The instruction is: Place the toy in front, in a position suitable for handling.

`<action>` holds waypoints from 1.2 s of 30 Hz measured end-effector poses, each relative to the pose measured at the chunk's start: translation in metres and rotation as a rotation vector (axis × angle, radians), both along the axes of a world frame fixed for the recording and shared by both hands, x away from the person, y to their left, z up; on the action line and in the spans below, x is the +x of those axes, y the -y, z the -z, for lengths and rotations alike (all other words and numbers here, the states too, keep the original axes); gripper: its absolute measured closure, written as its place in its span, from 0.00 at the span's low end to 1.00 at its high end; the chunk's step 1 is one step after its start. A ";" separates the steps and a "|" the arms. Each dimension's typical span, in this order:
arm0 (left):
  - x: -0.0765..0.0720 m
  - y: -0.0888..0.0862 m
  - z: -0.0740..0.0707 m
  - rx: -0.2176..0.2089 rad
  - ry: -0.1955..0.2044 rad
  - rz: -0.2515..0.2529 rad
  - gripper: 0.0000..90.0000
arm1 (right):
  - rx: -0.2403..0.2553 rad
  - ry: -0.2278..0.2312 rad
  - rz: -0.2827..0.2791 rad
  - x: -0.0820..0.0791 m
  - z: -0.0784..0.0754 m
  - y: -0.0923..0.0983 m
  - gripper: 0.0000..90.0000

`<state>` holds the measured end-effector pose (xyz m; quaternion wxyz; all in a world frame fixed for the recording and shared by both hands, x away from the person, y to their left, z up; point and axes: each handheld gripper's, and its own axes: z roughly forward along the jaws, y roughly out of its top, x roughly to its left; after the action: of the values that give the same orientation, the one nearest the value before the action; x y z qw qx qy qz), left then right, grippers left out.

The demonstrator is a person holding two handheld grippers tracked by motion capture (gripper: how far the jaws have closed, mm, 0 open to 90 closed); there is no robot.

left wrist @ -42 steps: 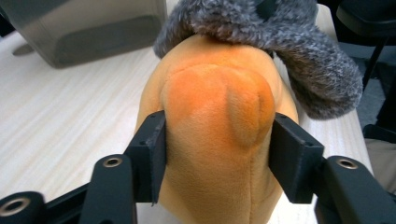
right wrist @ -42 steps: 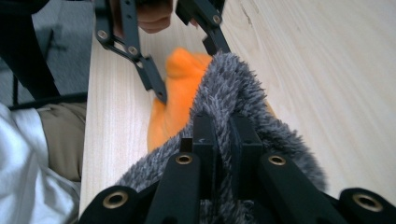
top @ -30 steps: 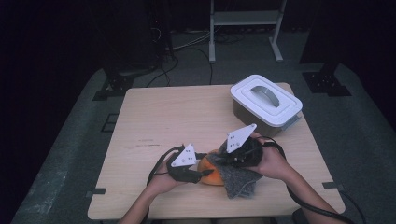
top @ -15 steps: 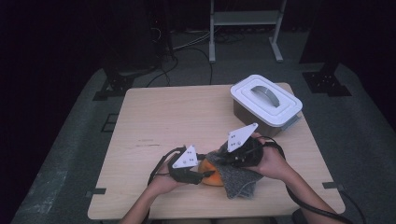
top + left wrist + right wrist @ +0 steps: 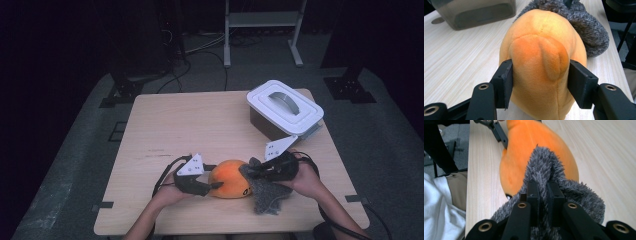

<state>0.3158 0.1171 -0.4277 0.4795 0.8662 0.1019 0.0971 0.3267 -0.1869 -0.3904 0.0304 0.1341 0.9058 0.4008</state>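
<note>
Now right gripper (image 5: 543,195) pinching grey fuzzy cloth (image 5: 564,185) over orange plush (image 5: 524,142).

Grey fuzzy cloth (image 5: 574,192) against orange plush (image 5: 536,147)

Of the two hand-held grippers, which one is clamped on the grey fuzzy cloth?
The right hand-held gripper: its jaws pinch a fold of the grey fuzzy cloth. The left hand-held gripper straddles the orange plush toy instead.

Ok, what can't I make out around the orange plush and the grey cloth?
- Orange plush toy far end: left gripper view, hidden behind its own bulk.
- Grey fuzzy cloth pinched fold: right gripper view, the jaws cover it.
- Box contents: high view, white lid covers them.
</note>
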 end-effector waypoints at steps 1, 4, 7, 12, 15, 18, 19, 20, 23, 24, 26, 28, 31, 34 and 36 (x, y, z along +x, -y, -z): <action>0.000 0.000 0.000 0.001 -0.001 0.001 0.47 | 0.005 -0.008 0.003 0.000 0.003 0.002 0.91; 0.000 0.000 0.000 0.001 -0.005 0.009 0.46 | 0.006 -0.021 0.008 0.000 0.003 0.005 0.91; 0.000 -0.003 0.001 0.002 -0.012 0.010 0.46 | 0.010 0.007 0.004 0.001 -0.006 0.000 0.91; 0.000 -0.007 0.002 0.016 -0.014 0.005 0.45 | 0.032 0.027 -0.023 0.006 -0.014 -0.014 0.91; 0.001 -0.009 0.003 0.003 -0.033 0.005 0.44 | 0.046 -0.007 -0.015 0.008 -0.007 -0.012 0.91; 0.001 -0.007 0.001 0.001 -0.054 0.006 0.37 | 0.065 -0.020 -0.003 0.005 0.000 -0.008 0.91; 0.002 -0.005 0.000 0.006 -0.066 0.003 0.32 | 0.061 -0.016 -0.005 0.002 0.002 -0.010 0.91; 0.002 -0.004 -0.001 0.011 -0.071 0.008 0.28 | 0.058 -0.008 -0.011 -0.001 0.003 -0.012 0.91; 0.000 0.001 -0.007 -0.023 -0.086 0.022 0.22 | 0.047 0.012 -0.034 -0.009 0.003 -0.019 0.91; -0.001 0.002 -0.009 -0.031 -0.091 0.025 0.22 | 0.041 0.018 -0.042 -0.011 0.003 -0.020 0.91; -0.001 0.005 -0.010 -0.012 -0.089 0.027 0.22 | 0.032 0.032 -0.058 -0.015 0.002 -0.023 0.91; -0.002 0.004 -0.009 0.000 -0.073 0.029 0.28 | 0.036 0.031 -0.061 -0.017 0.004 -0.022 0.91; -0.005 0.004 -0.010 0.026 -0.027 0.020 0.44 | 0.067 0.010 -0.046 -0.016 0.007 -0.015 0.91; -0.005 0.003 -0.010 0.030 -0.021 0.021 0.48 | 0.098 -0.026 -0.023 -0.012 0.013 -0.005 0.91; -0.004 0.002 -0.009 0.022 -0.028 0.021 0.48 | 0.108 -0.040 -0.009 -0.012 0.017 0.001 0.91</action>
<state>0.3122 0.1154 -0.4184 0.4696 0.8736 0.0985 0.0809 0.3146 -0.1875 -0.4072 0.0032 0.1397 0.8839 0.4463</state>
